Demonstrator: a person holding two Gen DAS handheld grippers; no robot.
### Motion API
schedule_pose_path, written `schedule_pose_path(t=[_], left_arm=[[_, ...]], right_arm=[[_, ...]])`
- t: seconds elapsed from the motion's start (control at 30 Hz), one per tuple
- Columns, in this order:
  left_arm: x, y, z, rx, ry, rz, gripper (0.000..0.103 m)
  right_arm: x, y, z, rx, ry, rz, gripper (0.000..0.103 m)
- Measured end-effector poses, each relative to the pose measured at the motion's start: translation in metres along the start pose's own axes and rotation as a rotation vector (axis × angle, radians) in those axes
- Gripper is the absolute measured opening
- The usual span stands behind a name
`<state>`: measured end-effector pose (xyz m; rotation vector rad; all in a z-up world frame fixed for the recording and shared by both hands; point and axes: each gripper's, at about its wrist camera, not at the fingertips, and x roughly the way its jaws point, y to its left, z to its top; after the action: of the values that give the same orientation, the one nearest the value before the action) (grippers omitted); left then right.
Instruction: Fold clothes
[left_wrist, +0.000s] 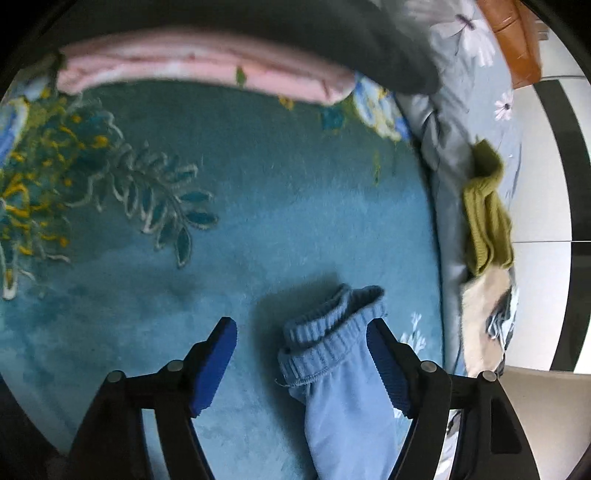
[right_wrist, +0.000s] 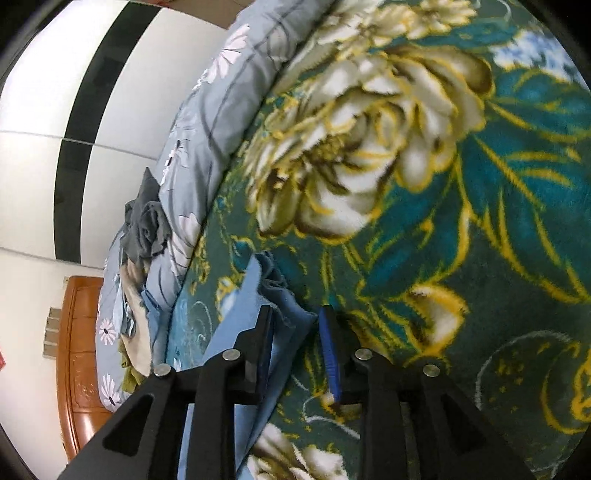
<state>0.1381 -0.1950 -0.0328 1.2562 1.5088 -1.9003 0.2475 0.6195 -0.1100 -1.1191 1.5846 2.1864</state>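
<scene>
We are working over a bed covered by a teal blanket (left_wrist: 258, 192) with big flowers, and the thing to fold is a pair of light blue sweatpants (left_wrist: 343, 387) lying flat on it. In the left wrist view one leg runs up between the fingers of the left claw (left_wrist: 301, 334), ending in a ribbed cuff (left_wrist: 332, 325) that sits bunched just ahead of the tips. That claw stands wide apart; its right pad lies against the edge of the leg, but nothing is pinched. In the right wrist view the right claw (right_wrist: 297, 317) is parted a little, with a rumpled edge of the same blue cloth between and just beyond its fingers; the pads do not look pressed on it, so we judge it loose. The cloth looks like soft, light fleece: it will sag and drape the moment we lift it, it will not hold a crease by itself, and it should drag a bit on the fuzzy blanket instead of sliding. Nothing here is fragile. We judge the ribbed cuff to be the best place for the left claw, since it is thicker and gives the pads something to bite; a single thin layer may slip out. The right claw should take a doubled edge, not a lone flap. Along the far side of the bed, other clothes (left_wrist: 487, 206) wait on a grey flowered quilt (left_wrist: 454, 122), and a folded pink garment (left_wrist: 207, 66) lies at the head of the blanket.
</scene>
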Motion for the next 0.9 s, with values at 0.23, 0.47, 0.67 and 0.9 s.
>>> schedule_pose_path(t=[0.23, 0.47, 0.67, 0.9], left_arm=[[0.000, -0.051, -0.036, 0.203, 0.044, -0.121, 0.076], [0.003, -0.040, -0.042, 0.188, 0.014, -0.137, 0.076], [0.005, -0.005, -0.022, 0.010, -0.046, -0.034, 0.077], [0.042, 0.005, -0.021, 0.059, 0.147, 0.092, 0.077]], right_arm=[[0.011, 0.003, 0.000, 0.051, -0.024, 0.019, 0.026], [0.010, 0.026, -0.006, 0.035, -0.065, 0.025, 0.009], [-0.011, 0.135, -0.045, -0.273, -0.074, 0.107, 0.009], [0.036, 0.277, -0.165, -0.771, 0.091, 0.127, 0.009]])
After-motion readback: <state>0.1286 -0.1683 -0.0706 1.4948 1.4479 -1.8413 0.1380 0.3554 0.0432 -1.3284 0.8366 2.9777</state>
